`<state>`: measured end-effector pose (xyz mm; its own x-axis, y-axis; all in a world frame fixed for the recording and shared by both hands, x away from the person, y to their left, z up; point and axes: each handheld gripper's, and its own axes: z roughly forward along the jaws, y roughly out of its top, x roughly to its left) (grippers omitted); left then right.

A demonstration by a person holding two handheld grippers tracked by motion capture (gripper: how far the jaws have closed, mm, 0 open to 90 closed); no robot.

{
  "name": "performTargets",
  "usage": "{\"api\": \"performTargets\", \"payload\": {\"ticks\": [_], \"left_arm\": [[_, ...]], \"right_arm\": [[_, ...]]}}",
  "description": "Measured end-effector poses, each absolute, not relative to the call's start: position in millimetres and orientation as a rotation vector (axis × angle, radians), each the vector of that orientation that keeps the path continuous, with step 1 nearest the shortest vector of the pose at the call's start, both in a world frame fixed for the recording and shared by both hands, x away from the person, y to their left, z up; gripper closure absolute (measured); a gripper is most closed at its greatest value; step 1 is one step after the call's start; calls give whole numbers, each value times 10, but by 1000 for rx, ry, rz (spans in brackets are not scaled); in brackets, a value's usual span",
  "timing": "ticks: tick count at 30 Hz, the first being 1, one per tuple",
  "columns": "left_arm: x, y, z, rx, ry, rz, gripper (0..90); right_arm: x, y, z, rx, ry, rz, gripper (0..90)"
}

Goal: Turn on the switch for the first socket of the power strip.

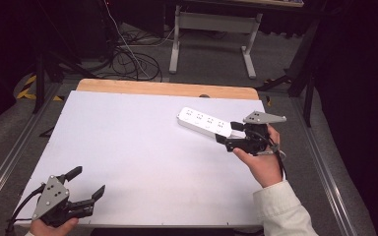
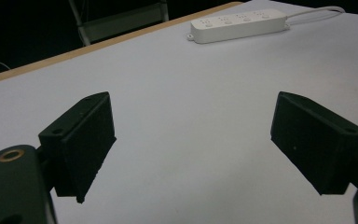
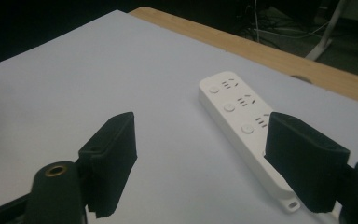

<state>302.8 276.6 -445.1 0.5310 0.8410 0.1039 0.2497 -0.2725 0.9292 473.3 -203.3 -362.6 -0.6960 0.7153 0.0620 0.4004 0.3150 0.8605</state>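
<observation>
The power strip (image 1: 204, 122) on the table (image 1: 128, 147) looks stiff, light and smooth; grip it across the narrow sides. Right claw (image 1: 228, 132) and left claw (image 1: 86, 182) are both spread, empty

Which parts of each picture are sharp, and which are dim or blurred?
High view: white table top bright and even, surroundings dark. Left gripper view: power strip sharp, near black jaws soft. Right gripper view: power strip clear, the jaws dark with little detail, a faint shadow beneath them.
</observation>
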Motion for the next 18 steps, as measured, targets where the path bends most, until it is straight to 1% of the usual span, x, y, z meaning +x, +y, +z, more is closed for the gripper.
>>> {"api": "performTargets", "payload": {"ticks": [2,3,5,12,15,18], "left_arm": [[3028,2766,-4451,1796,908,760,142],[3028,2766,-4450,1796,908,760,143],[3024,2766,-4447,1792,910,756,142],[3019,2773,-4437,1787,911,749,143],[3017,2782,-4429,1787,912,749,142],[3015,2780,-4428,1784,915,743,142]], "right_arm": [[4697,-2037,-3622,989,2256,1341,251],[4628,-2050,-3622,945,2249,1352,200],[4558,-2059,-3640,898,2228,1352,161],[4362,-2134,-3714,825,2243,1410,120],[4253,-2208,-3803,795,2255,1452,94],[4204,-2243,-3852,780,2257,1472,87]]}}
